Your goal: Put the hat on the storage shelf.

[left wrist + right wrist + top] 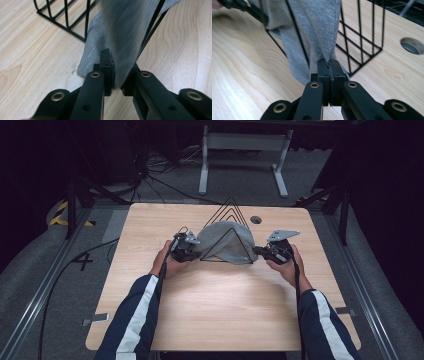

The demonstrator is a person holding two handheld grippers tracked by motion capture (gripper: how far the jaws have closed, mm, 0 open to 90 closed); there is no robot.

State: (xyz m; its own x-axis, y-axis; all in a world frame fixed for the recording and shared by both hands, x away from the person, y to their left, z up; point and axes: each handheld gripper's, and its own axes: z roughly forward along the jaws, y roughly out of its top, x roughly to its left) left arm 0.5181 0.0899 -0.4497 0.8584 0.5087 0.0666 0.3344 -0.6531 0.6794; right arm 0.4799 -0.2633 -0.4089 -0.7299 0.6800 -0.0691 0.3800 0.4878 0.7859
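Note:
A grey cloth point(225, 242) hangs over a black wire rack point(231, 207) of triangular frames at the table's far middle. My left gripper point(184, 246) is at the cloth's left end and my right gripper point(261, 251) at its right end. In the left gripper view the jaws point(118, 67) stand slightly apart, a blurred fold of cloth point(122, 32) runs between them, and the rack point(65, 22) is behind. In the right gripper view the jaws point(329, 63) are pressed together on the hemmed edge of the cloth point(317, 30), beside the rack's wires point(362, 37).
The wooden table point(210, 310) has a round cable hole point(256, 219) just behind the rack, also in the right gripper view as the hole point(413, 45). Beyond the table stand a white desk frame point(240, 150) and loose cables on the floor. Metal rails flank the table.

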